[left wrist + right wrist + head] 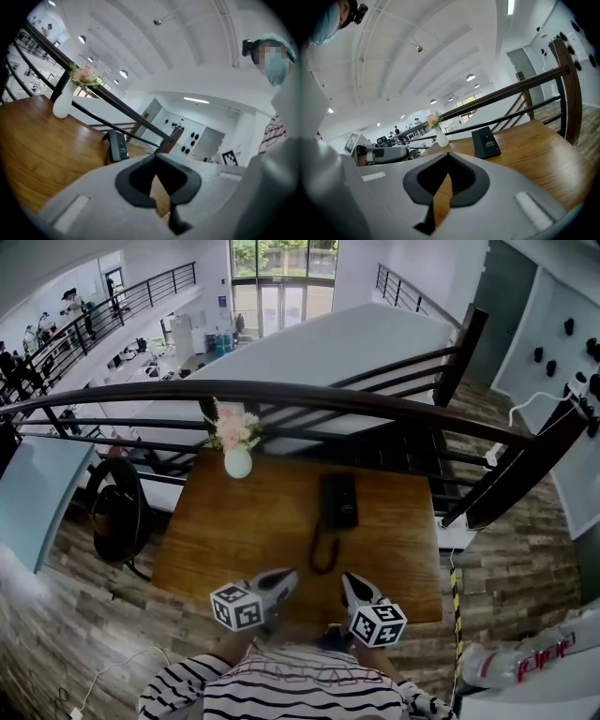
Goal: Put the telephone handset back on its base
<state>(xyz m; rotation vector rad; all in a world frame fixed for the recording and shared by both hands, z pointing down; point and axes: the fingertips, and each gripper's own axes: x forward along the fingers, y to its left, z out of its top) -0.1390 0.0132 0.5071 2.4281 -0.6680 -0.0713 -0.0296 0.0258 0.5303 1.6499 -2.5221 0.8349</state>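
A black telephone point(338, 501) lies flat on the far middle of the wooden table point(234, 549), its dark cord point(323, 554) looping toward the near edge. I cannot make out the handset apart from the base. The phone also shows in the left gripper view point(117, 146) and in the right gripper view point(486, 142), well ahead of both jaws. My left gripper point(284, 579) and right gripper point(352, 581) hover side by side over the table's near edge. Both are shut with nothing between their jaws point(155, 157) point(448, 154).
A white vase of pink flowers point(237, 460) stands at the table's far left corner. A dark railing point(375, 404) runs right behind the table, with an open drop beyond it. A black round chair point(117, 507) sits left of the table.
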